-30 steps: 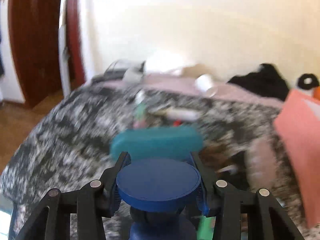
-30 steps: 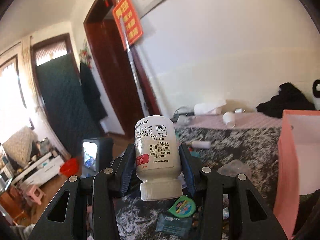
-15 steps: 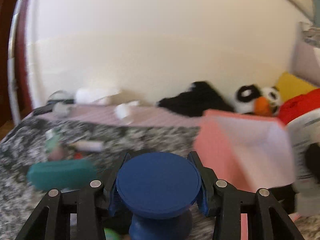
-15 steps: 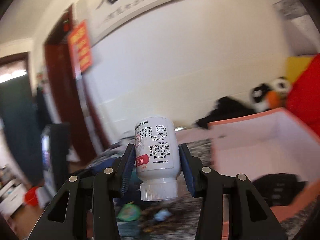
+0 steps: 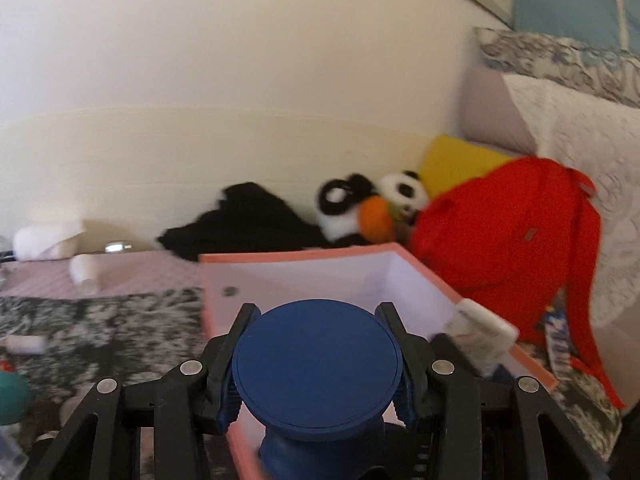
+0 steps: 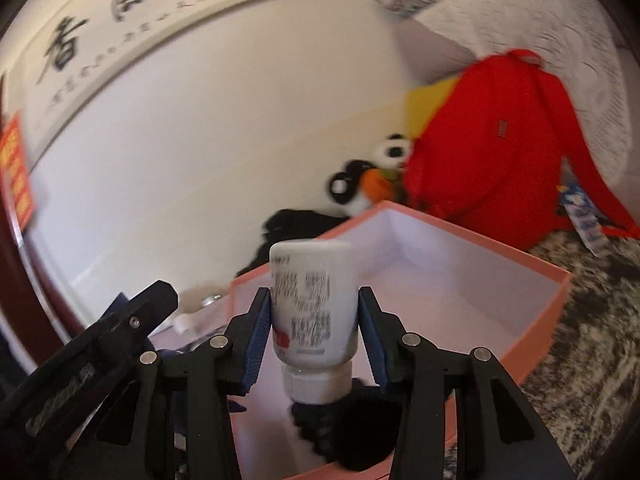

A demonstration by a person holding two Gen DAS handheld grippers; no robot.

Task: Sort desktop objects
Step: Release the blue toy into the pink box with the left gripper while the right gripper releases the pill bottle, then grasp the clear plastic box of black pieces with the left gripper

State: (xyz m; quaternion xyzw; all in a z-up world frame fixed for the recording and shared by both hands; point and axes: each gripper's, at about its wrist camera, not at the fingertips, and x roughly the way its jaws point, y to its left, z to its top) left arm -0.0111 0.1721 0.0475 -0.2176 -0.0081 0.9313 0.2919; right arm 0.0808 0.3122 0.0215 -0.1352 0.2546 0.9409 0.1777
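Note:
My left gripper (image 5: 316,364) is shut on a dark blue round-topped object (image 5: 317,372) and holds it over the near edge of the pink box (image 5: 288,258). My right gripper (image 6: 312,320) is shut on a white pill bottle (image 6: 312,312), held cap down over the inside of the same pink box (image 6: 556,292). The white bottle also shows at the box's right rim in the left wrist view (image 5: 480,330). The left gripper's arm (image 6: 92,364) shows at the left of the right wrist view. A black object (image 6: 348,428) lies inside the box under the bottle.
A red backpack (image 5: 508,240) leans behind the box, next to a penguin plush (image 5: 368,204) and black clothing (image 5: 244,224). Small items lie on the speckled blanket (image 5: 100,320) to the left, among them a white tube (image 5: 24,345) and a teal object (image 5: 12,396).
Both grippers have swung right, away from the cluttered blanket and over the pink box. Each holds the same object as before.

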